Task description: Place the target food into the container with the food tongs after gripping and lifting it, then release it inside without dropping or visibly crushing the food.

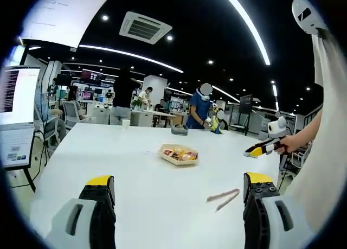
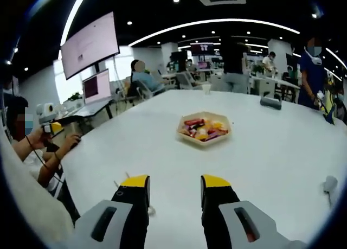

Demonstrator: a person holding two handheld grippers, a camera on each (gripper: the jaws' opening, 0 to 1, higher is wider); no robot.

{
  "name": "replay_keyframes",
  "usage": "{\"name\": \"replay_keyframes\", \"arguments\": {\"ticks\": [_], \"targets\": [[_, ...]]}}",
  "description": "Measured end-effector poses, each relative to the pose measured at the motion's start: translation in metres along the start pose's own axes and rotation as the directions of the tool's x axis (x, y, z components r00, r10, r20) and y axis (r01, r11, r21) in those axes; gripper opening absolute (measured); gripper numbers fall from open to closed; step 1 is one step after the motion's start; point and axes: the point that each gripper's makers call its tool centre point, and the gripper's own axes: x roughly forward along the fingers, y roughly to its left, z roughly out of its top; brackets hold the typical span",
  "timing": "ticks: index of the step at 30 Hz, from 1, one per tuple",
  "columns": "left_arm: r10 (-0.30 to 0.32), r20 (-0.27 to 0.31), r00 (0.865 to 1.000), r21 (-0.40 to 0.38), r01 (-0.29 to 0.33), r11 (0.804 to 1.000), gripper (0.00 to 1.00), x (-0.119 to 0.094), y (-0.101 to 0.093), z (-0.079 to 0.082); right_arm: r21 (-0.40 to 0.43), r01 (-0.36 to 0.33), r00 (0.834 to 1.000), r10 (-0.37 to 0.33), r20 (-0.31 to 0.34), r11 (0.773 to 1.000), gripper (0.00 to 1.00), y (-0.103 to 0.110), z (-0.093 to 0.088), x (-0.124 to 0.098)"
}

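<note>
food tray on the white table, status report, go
Left gripper open, right gripper open, both empty. Pinkish food tongs flat on white table, untouched. Tan tray of mixed food ahead, path unobstructed.

We see a smooth white tabletop point(image 1: 135, 167) with a soft sheen. The container point(image 2: 205, 131) looks like pale paperboard, and the food tongs point(image 1: 223, 198) look matt. The fingers point(image 2: 135, 197) look like hard black plastic with yellow tips.

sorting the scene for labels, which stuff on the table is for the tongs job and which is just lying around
For the job:
- tongs
- tray of food
- left tool, open
- right tool, open

Lying about:
- grey box
- paper cup
- white table
</note>
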Motion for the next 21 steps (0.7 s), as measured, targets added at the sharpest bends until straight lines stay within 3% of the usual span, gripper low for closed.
{"name": "replay_keyframes", "arguments": {"ticks": [21], "targets": [[0.003, -0.003, 1.0, -0.017, -0.004, 1.0, 0.99, 0.0007, -0.001, -0.005, 0.01, -0.002, 1.0, 0.002, -0.009, 1.0, 0.37, 0.0007, -0.0065, 0.0036]]}}
